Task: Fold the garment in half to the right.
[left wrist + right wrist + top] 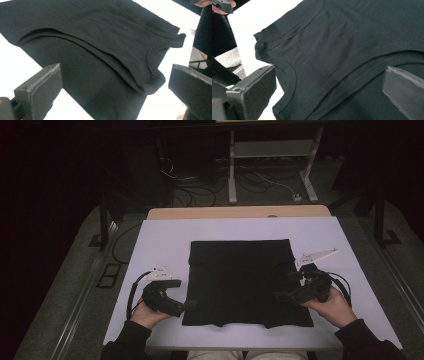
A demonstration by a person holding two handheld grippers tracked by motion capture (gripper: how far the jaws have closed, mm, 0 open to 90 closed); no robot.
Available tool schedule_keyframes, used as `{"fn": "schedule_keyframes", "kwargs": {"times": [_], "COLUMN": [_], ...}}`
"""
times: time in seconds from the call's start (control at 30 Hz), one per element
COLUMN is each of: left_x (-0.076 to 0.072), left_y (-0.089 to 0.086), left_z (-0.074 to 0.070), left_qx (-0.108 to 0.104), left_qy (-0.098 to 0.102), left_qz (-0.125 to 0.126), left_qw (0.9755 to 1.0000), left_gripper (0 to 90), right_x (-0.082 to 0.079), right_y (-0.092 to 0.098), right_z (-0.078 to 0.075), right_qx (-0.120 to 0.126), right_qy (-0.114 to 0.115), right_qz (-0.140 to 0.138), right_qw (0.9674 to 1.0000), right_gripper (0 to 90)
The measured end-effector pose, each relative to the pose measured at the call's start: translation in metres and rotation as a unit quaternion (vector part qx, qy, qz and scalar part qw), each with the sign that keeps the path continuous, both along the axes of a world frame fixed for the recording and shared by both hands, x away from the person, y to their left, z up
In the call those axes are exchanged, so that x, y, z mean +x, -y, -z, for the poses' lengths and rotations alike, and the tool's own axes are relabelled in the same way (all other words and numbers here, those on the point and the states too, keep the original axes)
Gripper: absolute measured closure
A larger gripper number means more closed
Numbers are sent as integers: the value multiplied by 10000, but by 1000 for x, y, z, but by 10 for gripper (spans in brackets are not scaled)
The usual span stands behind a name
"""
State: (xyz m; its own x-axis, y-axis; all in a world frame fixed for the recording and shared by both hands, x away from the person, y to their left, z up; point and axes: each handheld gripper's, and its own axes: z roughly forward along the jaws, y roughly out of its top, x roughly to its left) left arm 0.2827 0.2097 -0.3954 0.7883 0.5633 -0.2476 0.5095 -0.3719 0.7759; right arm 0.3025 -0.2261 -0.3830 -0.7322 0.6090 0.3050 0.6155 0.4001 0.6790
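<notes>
black t-shirt (240,280) is lying folded into a rough square in the middle of the white desk (160,240), neckline at the near edge facing the person. left gripper (187,306) is sitting just off the shirt's near-left corner, right gripper (280,295) over the near-right edge. both sets of jaws are standing wide with nothing between them; in the left gripper view (116,75) and the right gripper view (329,75) fabric is showing beyond the jaws, not pinched.

looks like the next fold is being set up. to do it well: be taking both near corners at matching points, biting all stacked layers, not just the top one. the folded-in sleeve edge (82,47) is forming a ridge, so be gripping outside it. be lifting both sides evenly and carrying them toward the far hem, keeping the cloth taut so the collar isn't bunching. risk: one jaw catching a single layer and the fold coming undone.
</notes>
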Motion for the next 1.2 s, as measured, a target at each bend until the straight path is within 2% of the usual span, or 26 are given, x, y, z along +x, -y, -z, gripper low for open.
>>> {"fn": "schedule_keyframes", "kwargs": {"times": [0.47,0.97,1.2], "left_x": [-1,-5,-8], "left_y": [-13,-32,-35], "left_z": [1,7,11], "left_qx": [15,27,101], "left_qy": [111,66,62], "left_qz": [-264,-516,-477], "left_qw": [9996,9986,9988], "left_gripper": [0,0,0], "right_x": [28,57,72], "right_y": [-16,-40,-50], "right_z": [-10,-21,-21], "right_qx": [26,-44,-120], "right_qy": [173,316,364], "right_qz": [-10,-93,-84], "right_qw": [9998,9994,9992], "right_gripper": [0,0,0]}}
